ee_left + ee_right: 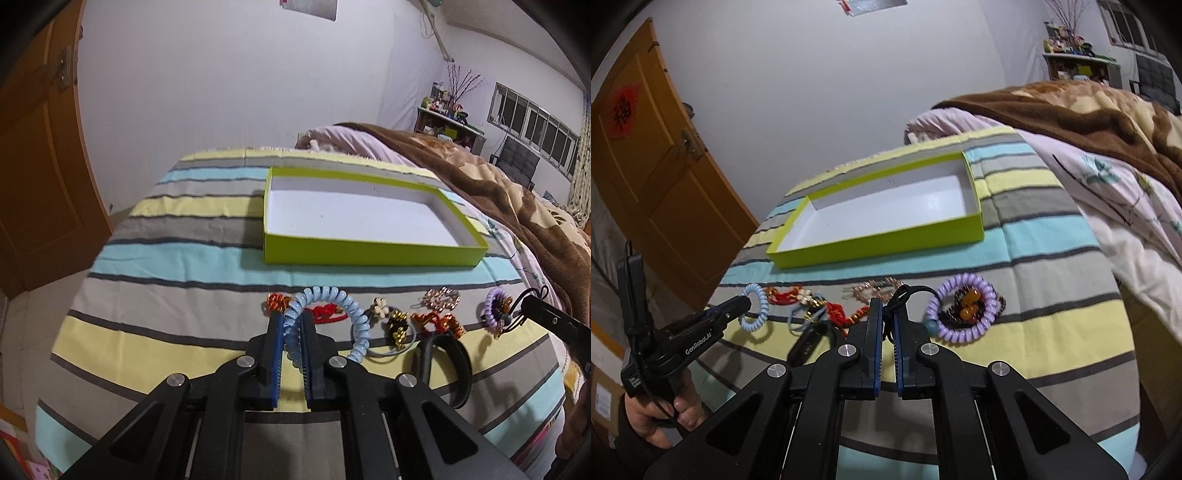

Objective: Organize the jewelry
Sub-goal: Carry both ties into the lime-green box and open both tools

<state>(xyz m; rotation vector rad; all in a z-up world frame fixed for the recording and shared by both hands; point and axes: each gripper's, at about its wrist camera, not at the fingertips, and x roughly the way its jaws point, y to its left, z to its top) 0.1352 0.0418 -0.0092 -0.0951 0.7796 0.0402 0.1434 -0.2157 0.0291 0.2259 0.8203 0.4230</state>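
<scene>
Left wrist: green box (369, 253) beyond trinkets, black band (461, 365) perhaps nearest.

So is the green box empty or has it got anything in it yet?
Empty: the box shows only its bare white floor in both views.

A bedroom with plain white walls (221, 92). A wooden door (653, 177) is seen at the left. A bed is covered by a striped sheet (166, 236) and a brown blanket (498, 192). A cluttered shelf (447, 122) and a row of windows (535, 125) are seen at far right.
</scene>
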